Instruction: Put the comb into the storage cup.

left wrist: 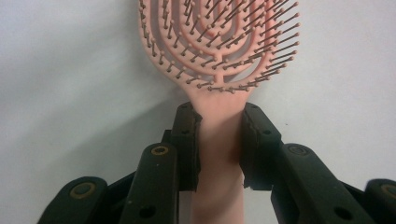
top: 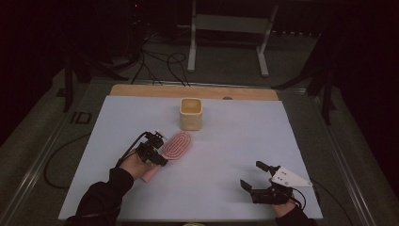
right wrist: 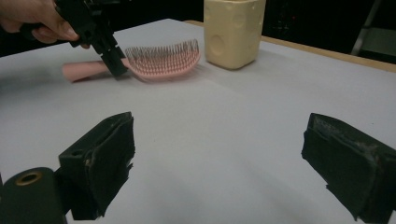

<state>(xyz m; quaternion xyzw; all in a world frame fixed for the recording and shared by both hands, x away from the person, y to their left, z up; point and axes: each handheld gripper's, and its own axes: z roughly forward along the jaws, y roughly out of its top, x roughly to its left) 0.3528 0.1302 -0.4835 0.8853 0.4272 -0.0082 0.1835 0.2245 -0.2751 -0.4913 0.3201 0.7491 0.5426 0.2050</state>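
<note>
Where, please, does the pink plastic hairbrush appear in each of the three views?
High view: pink plastic hairbrush left of centre, below the cream holder.
Left gripper view: top centre, handle between the black jaws.
Right gripper view: upper left.
Shared landmark: cream holder, also in the right gripper view.

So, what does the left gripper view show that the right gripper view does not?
The left gripper view shows the left claw closed on the pink hairbrush at its handle, bristles up. The right gripper view shows the yellow cup beyond the brush and the right claw wide open, holding nothing. Both show the brush on the white table cover.
</note>
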